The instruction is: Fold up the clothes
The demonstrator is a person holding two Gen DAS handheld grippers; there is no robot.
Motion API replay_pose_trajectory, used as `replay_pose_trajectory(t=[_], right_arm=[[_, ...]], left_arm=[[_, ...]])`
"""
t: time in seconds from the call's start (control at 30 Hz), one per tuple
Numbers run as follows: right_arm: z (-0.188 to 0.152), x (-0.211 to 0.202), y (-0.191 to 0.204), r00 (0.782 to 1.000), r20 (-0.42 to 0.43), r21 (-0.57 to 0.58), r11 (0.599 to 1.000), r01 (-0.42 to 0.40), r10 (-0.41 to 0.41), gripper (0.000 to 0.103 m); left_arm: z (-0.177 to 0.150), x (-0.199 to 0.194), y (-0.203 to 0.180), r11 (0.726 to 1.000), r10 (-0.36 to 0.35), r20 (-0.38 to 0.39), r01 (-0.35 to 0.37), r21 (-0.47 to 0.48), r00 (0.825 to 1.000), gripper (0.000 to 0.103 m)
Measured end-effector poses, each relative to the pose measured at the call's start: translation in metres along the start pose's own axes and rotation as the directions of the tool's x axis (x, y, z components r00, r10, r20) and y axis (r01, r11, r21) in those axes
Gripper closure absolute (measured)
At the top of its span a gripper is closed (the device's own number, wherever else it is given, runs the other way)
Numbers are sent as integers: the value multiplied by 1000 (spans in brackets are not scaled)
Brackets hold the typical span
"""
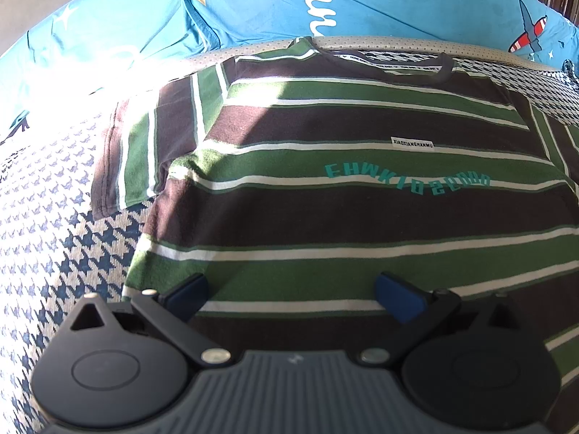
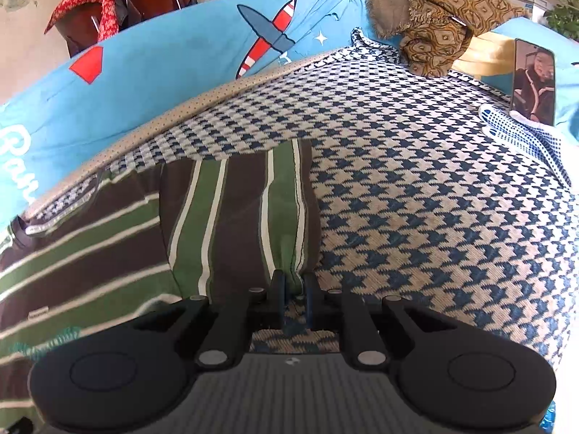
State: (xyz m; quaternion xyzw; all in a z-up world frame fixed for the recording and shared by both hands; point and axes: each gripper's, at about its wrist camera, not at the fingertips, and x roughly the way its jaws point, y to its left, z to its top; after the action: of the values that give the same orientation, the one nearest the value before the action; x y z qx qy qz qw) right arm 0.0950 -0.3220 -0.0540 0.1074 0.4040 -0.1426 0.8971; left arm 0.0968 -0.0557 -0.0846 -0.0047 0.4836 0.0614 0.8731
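A green, brown and white striped T-shirt [image 1: 343, 188] lies flat, front up, on a houndstooth cover, collar at the far side and teal lettering across the chest. My left gripper [image 1: 291, 298] hovers wide open over the shirt's lower left part, holding nothing. In the right wrist view the shirt's right sleeve [image 2: 246, 217] stretches towards me. My right gripper [image 2: 294, 291] is shut on the sleeve's hem, which bunches between the blue pads.
The houndstooth cover [image 2: 416, 217] spreads right of the shirt. A blue printed quilt [image 1: 253, 3] borders the far side. At the right sit a brown patterned garment [image 2: 434, 25], a phone [image 2: 533, 83] with a person on its screen, and a dotted cloth [image 2: 524, 141].
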Motion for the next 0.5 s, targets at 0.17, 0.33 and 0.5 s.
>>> replay_pose_trajectory(t=[0.17, 0.33, 0.5], right_arm=[[-2, -2, 3, 999, 17, -28, 999, 41, -41, 90], [-1, -16, -1, 998, 47, -1, 999, 37, -37, 85], [-9, -29, 2, 997, 21, 7, 997, -73, 73, 80]], left_arm=[[0, -1, 1, 1000, -3, -4, 3, 0, 1000, 0], [-4, -6, 2, 1000, -27, -32, 28, 10, 999, 0], [-12, -12, 3, 998, -50, -44, 52, 29, 998, 0]])
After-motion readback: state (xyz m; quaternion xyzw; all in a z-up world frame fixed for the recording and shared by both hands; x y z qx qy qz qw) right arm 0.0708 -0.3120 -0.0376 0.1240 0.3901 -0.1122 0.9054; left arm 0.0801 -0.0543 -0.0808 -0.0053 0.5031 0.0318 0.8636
